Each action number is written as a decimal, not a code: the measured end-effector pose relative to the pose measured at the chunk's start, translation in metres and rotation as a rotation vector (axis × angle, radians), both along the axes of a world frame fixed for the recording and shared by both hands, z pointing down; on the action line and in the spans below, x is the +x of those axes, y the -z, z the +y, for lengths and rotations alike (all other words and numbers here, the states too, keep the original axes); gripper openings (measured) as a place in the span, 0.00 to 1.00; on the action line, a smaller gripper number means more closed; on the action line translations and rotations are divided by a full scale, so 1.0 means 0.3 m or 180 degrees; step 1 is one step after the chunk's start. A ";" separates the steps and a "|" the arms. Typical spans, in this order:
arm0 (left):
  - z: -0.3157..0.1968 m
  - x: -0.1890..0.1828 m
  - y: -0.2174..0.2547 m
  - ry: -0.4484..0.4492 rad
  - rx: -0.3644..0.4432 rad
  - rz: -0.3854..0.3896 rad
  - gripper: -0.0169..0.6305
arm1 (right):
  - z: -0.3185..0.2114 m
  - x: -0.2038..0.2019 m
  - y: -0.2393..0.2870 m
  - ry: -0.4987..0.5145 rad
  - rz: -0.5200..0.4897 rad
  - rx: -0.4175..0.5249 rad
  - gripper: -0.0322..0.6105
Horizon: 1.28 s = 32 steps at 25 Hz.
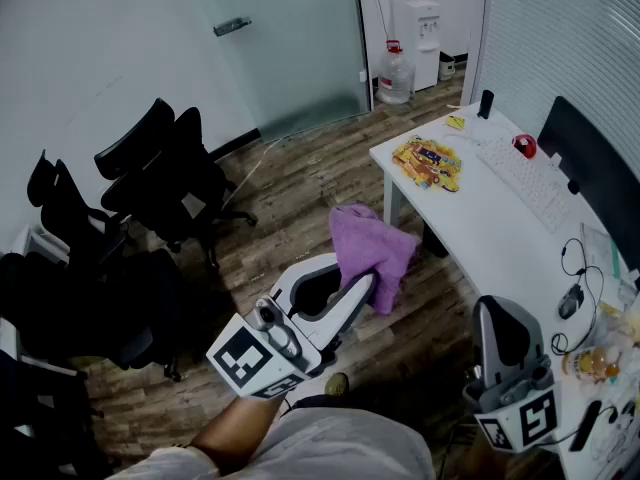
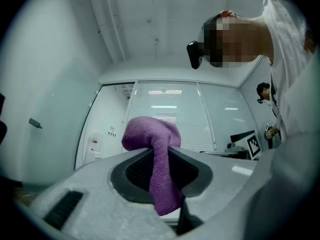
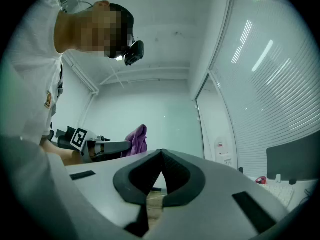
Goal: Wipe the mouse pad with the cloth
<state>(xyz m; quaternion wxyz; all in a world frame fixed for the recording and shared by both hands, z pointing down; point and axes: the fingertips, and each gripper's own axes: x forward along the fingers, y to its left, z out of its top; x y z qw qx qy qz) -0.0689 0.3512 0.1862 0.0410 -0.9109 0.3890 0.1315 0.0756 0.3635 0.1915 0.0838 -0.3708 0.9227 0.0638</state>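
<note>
Purple cloth (image 1: 374, 250) clamped in my left hand-held gripper (image 1: 364, 286), long axis vertical mid-frame, bunched end up; right hand-held gripper (image 1: 497, 308) closed, empty.

fuzzy purple terry cloth (image 1: 372, 251), smooth matt white desk (image 1: 470, 223), wood-plank floor (image 1: 290, 193), frosted glass wall (image 1: 290, 38)

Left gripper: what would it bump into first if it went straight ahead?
Nothing near, it seems: past the cloth it holds, the way looks free up to the far blinds.

Cloth (image 1: 372, 246) in left claw (image 1: 367, 284) — desk (image 1: 468, 218) right.
</note>
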 end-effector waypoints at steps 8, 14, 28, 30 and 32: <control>-0.002 0.014 0.006 0.0064 0.0028 0.0002 0.15 | -0.007 0.016 0.006 0.0009 0.0027 0.0068 0.07; -0.011 0.040 -0.003 0.0127 0.0002 0.0001 0.15 | -0.023 0.057 0.016 0.0026 -0.0033 0.0062 0.07; -0.042 0.130 -0.036 0.0327 -0.0010 -0.0038 0.15 | -0.077 0.169 -0.017 0.0204 -0.0023 0.0032 0.07; -0.058 0.133 -0.037 0.0326 -0.0005 -0.0034 0.15 | -0.096 0.171 -0.020 0.0210 -0.0023 0.0018 0.07; -0.081 0.134 -0.041 0.0325 -0.0002 -0.0027 0.15 | -0.116 0.175 -0.024 0.0206 -0.0019 0.0015 0.07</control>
